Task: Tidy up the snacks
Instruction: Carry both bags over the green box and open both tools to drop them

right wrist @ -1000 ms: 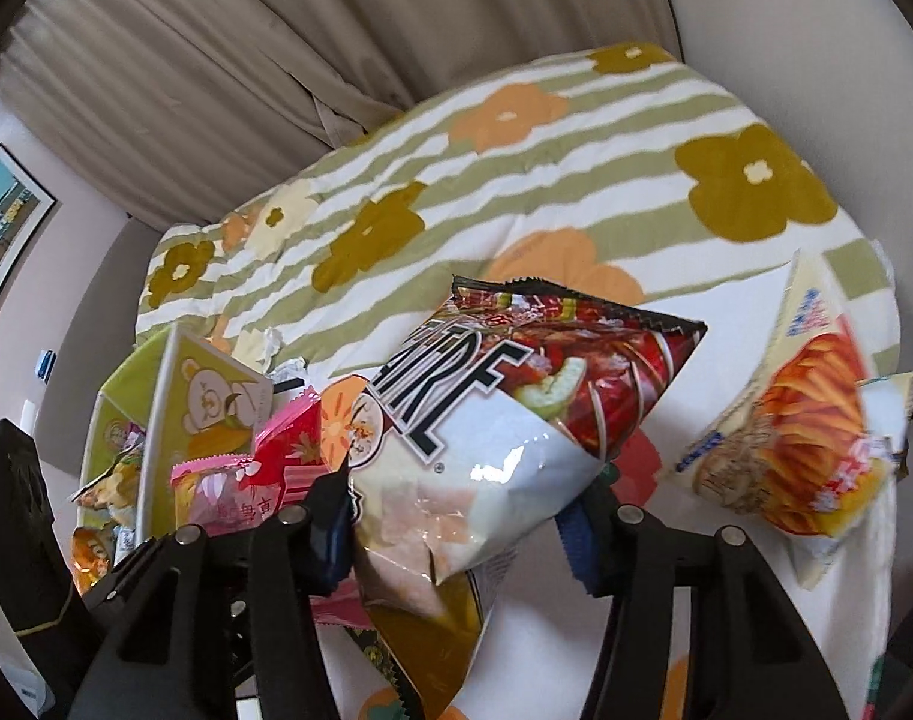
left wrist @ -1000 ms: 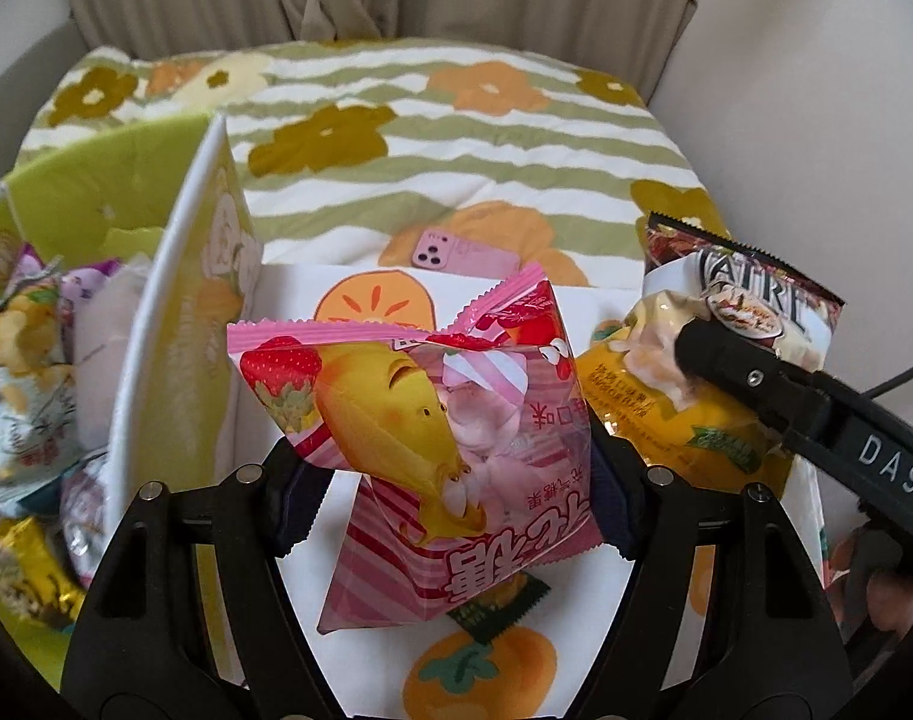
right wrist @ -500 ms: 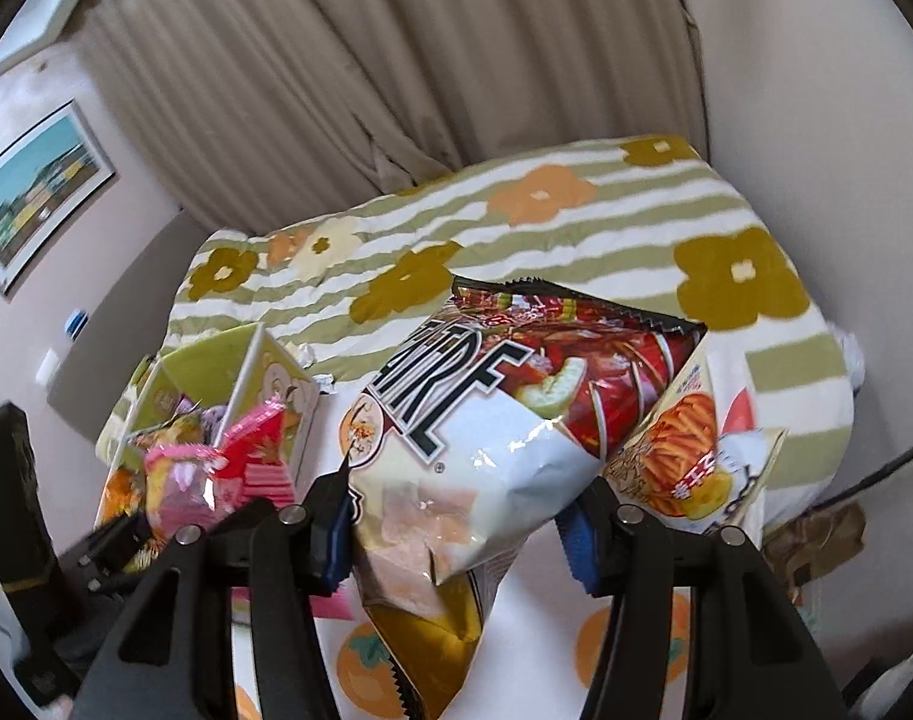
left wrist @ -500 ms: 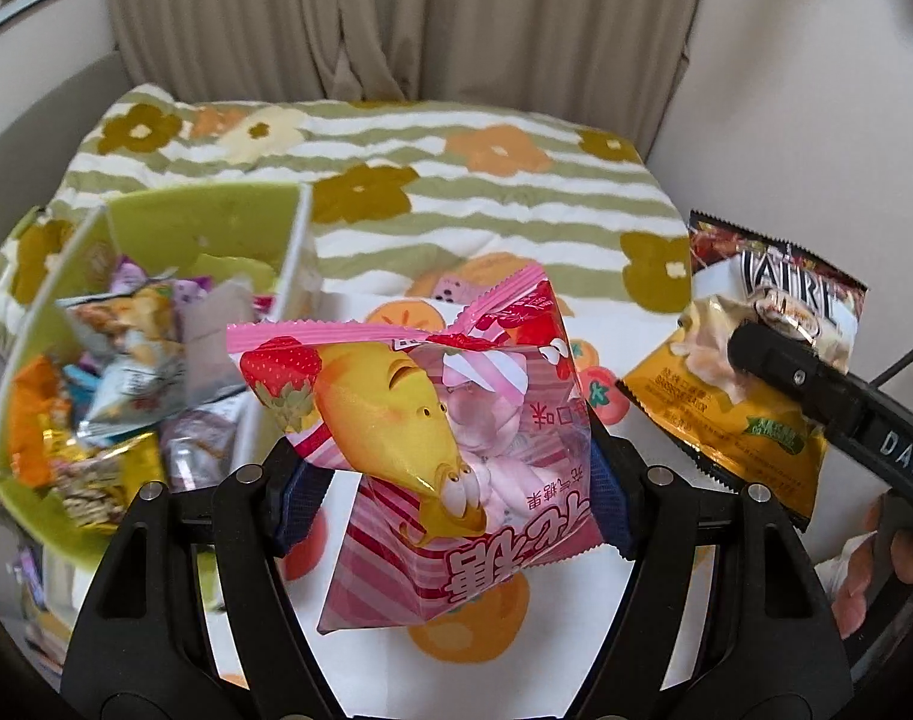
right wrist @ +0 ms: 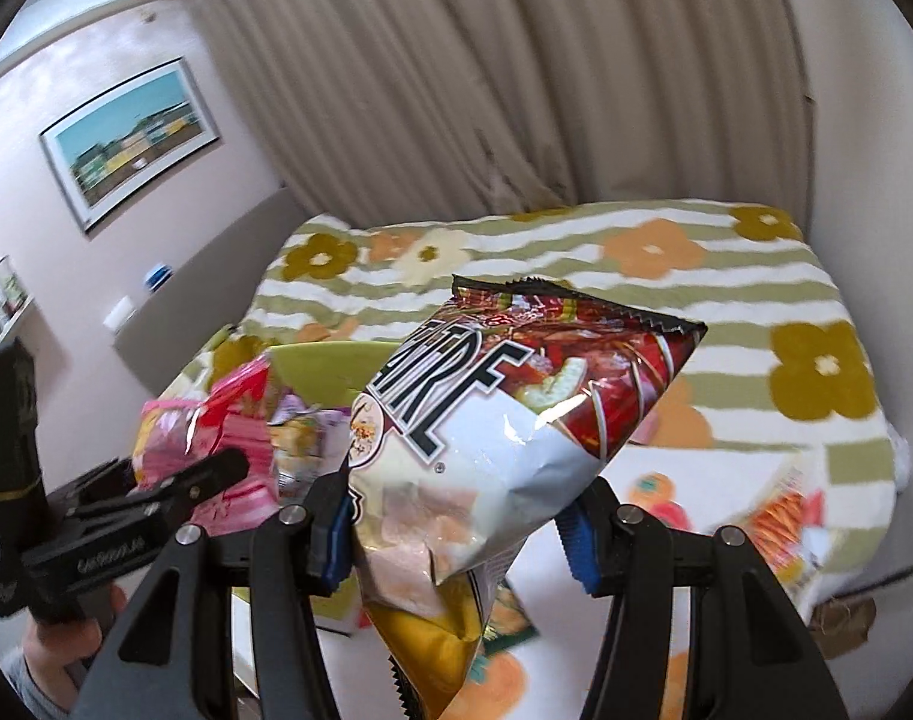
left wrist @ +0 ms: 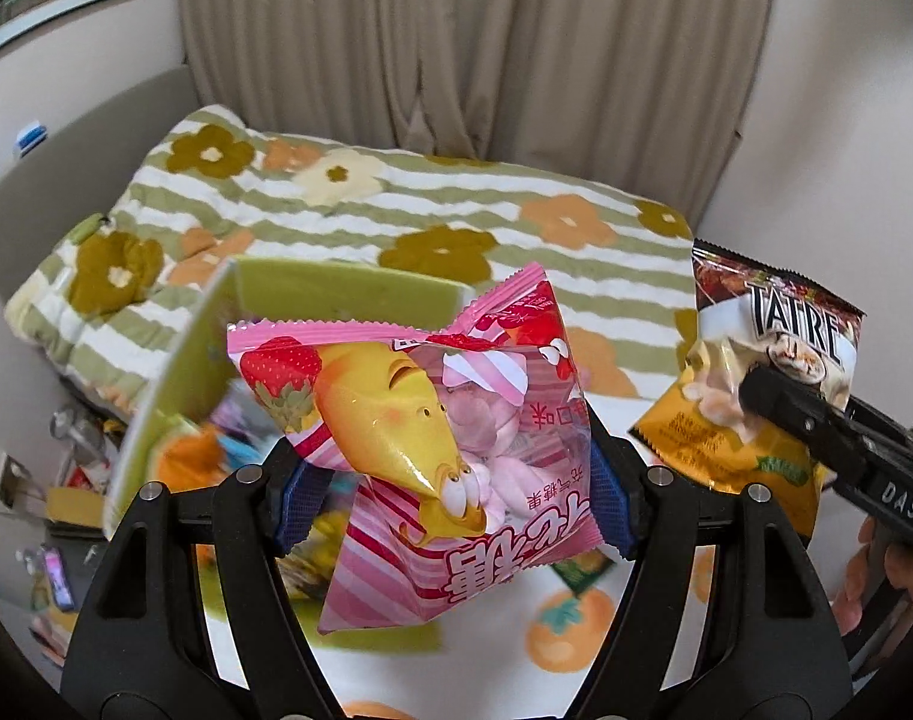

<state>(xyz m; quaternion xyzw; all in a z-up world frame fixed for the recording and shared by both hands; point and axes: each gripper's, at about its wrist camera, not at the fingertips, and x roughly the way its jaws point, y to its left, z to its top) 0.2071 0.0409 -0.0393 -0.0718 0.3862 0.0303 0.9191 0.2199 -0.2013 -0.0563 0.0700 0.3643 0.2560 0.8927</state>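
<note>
"TAIRE" on the chip bag [left wrist: 774,360]; "DAS" on the right gripper [left wrist: 750,387]

marshmallow bag [left wrist: 432,462] between left gripper [left wrist: 450,492] pads, above snack box [left wrist: 216,360] w/ packets in it, chip bag [right wrist: 516,450] to its right in right gripper [right wrist: 456,528], bed [left wrist: 396,222] behind

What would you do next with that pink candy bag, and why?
Probably carry the pink candy bag a little further left over the green box and let it go. The left gripper is clamped on it in the air, and the box below already holds other snacks with its top open. The right gripper holds a chip bag that could follow.
</note>
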